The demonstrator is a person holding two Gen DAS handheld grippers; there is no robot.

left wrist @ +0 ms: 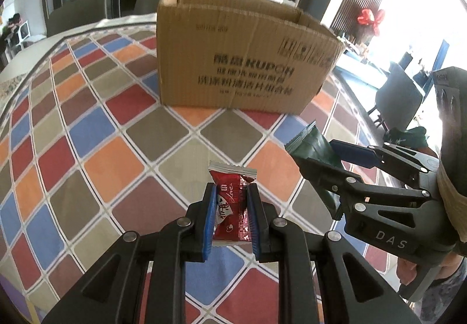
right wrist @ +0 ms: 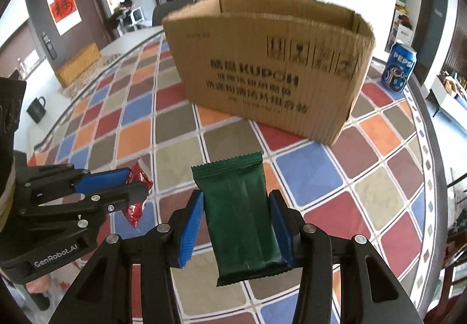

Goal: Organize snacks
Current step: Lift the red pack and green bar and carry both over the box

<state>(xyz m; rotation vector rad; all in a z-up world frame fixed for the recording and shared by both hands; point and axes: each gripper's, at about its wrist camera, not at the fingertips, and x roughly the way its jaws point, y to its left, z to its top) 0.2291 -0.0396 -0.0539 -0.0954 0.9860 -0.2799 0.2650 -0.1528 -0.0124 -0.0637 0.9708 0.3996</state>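
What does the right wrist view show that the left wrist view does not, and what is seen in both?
Only the right wrist view shows the blue Pepsi can standing to the right of the box, and the black mug on the floor.

Only the left wrist view shows the red bow on the slatted wall.

Both show the open brown cardboard box, the checkered tablecloth, the red snack packet in the left hand-held gripper, and the green snack packet in the right hand-held gripper.
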